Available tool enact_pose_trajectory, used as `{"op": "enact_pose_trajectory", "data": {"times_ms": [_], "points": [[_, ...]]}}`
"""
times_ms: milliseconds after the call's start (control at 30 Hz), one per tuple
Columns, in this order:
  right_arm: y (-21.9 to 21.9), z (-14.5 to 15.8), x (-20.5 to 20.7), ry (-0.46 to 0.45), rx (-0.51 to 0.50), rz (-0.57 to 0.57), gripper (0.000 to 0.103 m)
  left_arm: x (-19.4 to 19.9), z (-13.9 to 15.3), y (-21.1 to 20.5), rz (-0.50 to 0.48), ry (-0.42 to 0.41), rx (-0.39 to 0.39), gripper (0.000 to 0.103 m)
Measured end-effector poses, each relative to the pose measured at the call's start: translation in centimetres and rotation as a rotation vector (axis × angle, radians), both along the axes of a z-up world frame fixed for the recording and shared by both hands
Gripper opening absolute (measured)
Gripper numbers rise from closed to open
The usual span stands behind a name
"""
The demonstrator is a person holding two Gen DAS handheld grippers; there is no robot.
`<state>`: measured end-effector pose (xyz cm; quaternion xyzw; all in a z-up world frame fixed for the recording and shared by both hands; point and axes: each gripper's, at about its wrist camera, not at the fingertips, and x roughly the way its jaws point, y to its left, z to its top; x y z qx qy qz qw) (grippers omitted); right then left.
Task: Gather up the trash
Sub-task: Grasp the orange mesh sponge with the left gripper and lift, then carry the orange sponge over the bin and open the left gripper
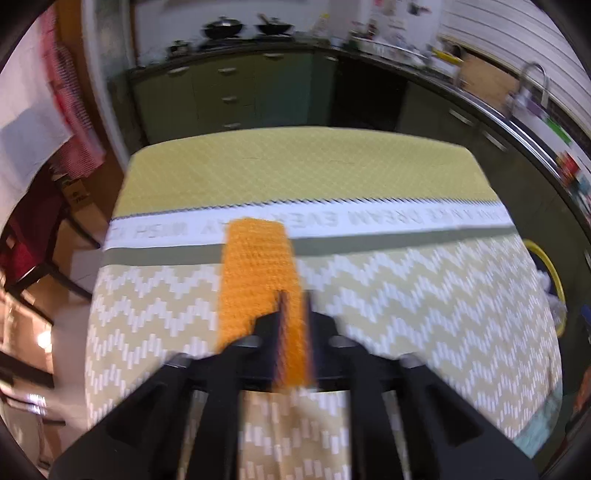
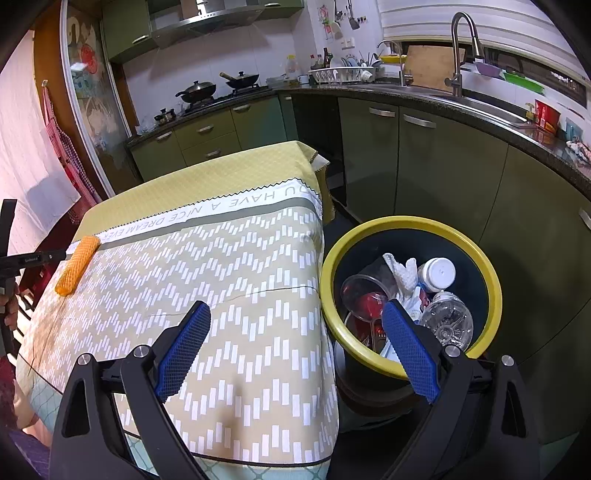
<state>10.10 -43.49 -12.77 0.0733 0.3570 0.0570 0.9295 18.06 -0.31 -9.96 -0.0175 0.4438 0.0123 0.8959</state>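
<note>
Over the table [image 1: 406, 288], in the left wrist view, the left gripper [image 1: 293, 295] has its two dark fingers drawn close together on the near end of an orange mesh sleeve [image 1: 258, 273], clamping it. The sleeve runs away from the camera, its far end reaching the white lettered band of the tablecloth [image 1: 258, 170], roughly midway between the table's left and right edges. This view is blurred, so whether the sleeve rests on the cloth or hangs just above it cannot be told. Past the table's right edge a sliver of the yellow-rimmed trash bin [image 1: 552, 273] shows. Beyond the far edge stand green cabinets [image 1: 221, 92], with two black woks [image 1: 251, 27] on the counter above them.

From the right wrist view, the right gripper [image 2: 295, 332] is spread wide and holds nothing; its blue-padded fingers [image 2: 183, 347] straddle the table's right edge, one over the cloth and the other over the bin. The trash bin [image 2: 480, 258] stands on the floor just beside that edge. Inside it lie a clear plastic bottle [image 2: 448, 319], a white-capped bottle [image 2: 437, 271], a clear cup with something red in it [image 2: 360, 293] and crumpled white paper [image 2: 400, 273]. Near the table's left edge the orange sleeve [image 2: 77, 266] sits at the lettered band, with the left gripper's black frame [image 2: 33, 256] at its far end. A sink and tall faucet [image 2: 463, 44] line the counter to the right.
</note>
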Motion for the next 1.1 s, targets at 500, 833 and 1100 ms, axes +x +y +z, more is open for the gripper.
{"op": "enact_pose_trajectory", "data": {"times_ms": [500,833,1100], "points": [[-0.3,-0.5,0.1,0.009,0.009,0.004,0.093,3.7,-3.8,0.4,0.080,0.092,0.081,0.076],[-0.5,-0.6,0.2,0.007,0.021,0.007,0.093,2.7,-3.6,0.5,0.070,0.090,0.077,0.030],[-0.6,0.1,-0.4,-0.013,0.025,0.004,0.093,0.7,-0.6,-1.3,-0.006,0.021,0.056,0.012]]}}
